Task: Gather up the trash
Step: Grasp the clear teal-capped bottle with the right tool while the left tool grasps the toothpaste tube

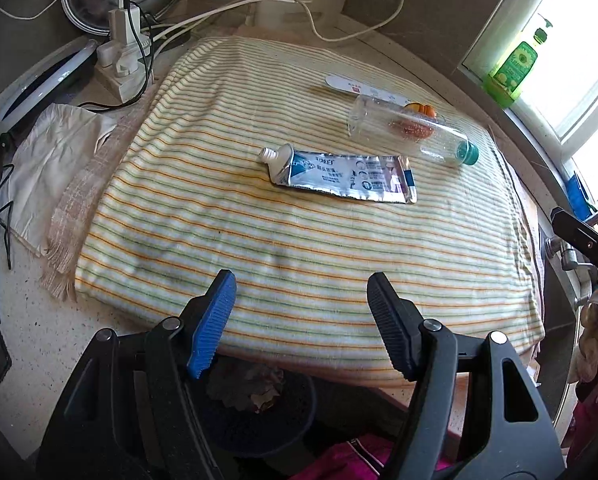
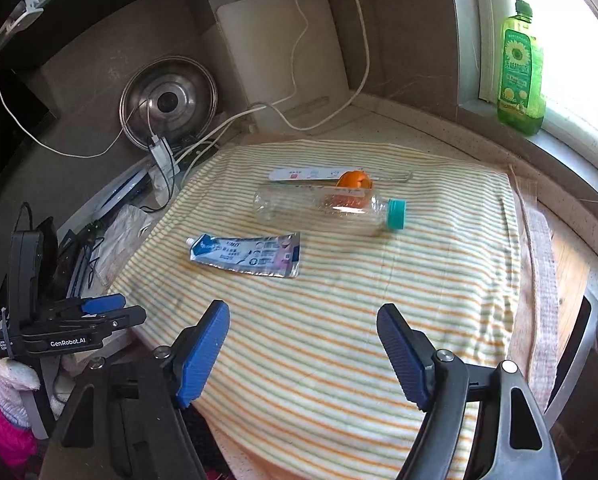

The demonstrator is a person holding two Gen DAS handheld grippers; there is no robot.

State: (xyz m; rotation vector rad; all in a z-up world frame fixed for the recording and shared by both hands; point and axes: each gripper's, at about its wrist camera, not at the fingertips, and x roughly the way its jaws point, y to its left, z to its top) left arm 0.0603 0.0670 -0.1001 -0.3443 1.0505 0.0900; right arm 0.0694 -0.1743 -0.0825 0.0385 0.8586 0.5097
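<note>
A flattened toothpaste tube (image 1: 339, 174) lies on a striped cloth (image 1: 259, 240), with a clear plastic bottle with a teal cap (image 1: 411, 132) behind it, an orange peel (image 1: 421, 110) and a flat white stick (image 1: 371, 88). They also show in the right wrist view: tube (image 2: 247, 254), bottle (image 2: 331, 208), peel (image 2: 355, 179), stick (image 2: 311, 174). My left gripper (image 1: 301, 292) is open and empty over the cloth's near edge. My right gripper (image 2: 303, 320) is open and empty, short of the tube. The left gripper (image 2: 111, 310) shows at the left of the right wrist view.
A black bin with dry leaves (image 1: 255, 400) sits below the counter edge. A power strip with cables (image 1: 125, 60), a pot lid (image 2: 169, 100) and a white board (image 2: 283, 56) stand at the back. A green soap bottle (image 2: 521, 68) stands on the sill. A sink edge (image 2: 579, 344) is at right.
</note>
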